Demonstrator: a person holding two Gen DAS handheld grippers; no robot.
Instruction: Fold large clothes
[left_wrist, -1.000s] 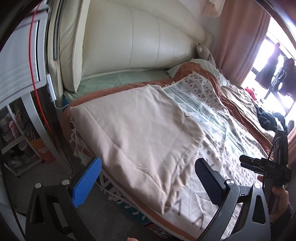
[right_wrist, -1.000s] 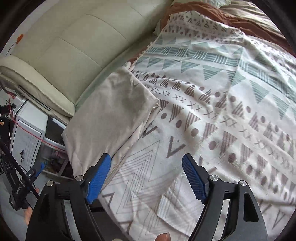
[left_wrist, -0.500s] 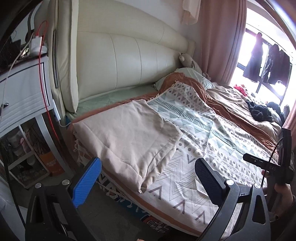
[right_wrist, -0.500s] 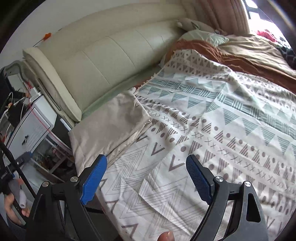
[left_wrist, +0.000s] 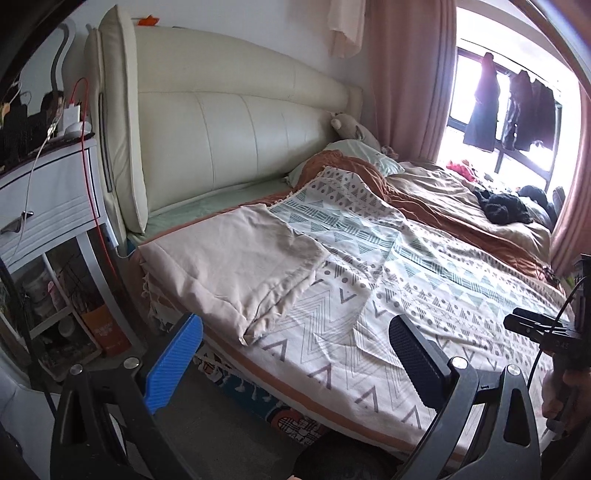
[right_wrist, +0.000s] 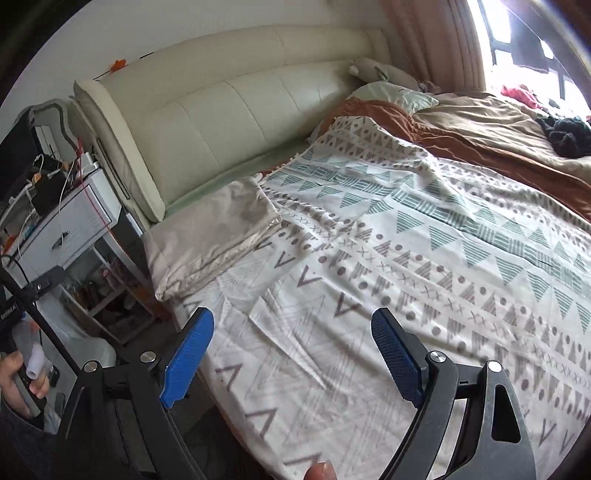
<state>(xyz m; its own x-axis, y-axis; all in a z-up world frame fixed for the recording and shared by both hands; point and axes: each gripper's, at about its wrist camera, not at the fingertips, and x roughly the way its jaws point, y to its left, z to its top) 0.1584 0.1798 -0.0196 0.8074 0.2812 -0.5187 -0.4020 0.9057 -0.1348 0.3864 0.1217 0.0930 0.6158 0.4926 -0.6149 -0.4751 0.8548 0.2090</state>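
bed (left_wrist: 436, 430) was seen filling frame centre | folded beige cloth (left_wrist: 236, 266) was laid left of centre on patterned spread (right_wrist: 406, 258) | left gripper (left_wrist: 295, 365) and right gripper (right_wrist: 291, 354) were held spread, nothing between, lower frame

Open patterned blanket (right_wrist: 424, 258) ahead; folded beige cloth (left_wrist: 236, 258) and nightstand (left_wrist: 48, 206) crowd left.

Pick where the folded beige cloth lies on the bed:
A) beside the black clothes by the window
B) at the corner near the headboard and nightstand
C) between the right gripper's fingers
B: the folded beige cloth lies flat at the bed corner below the headboard, next to the nightstand.
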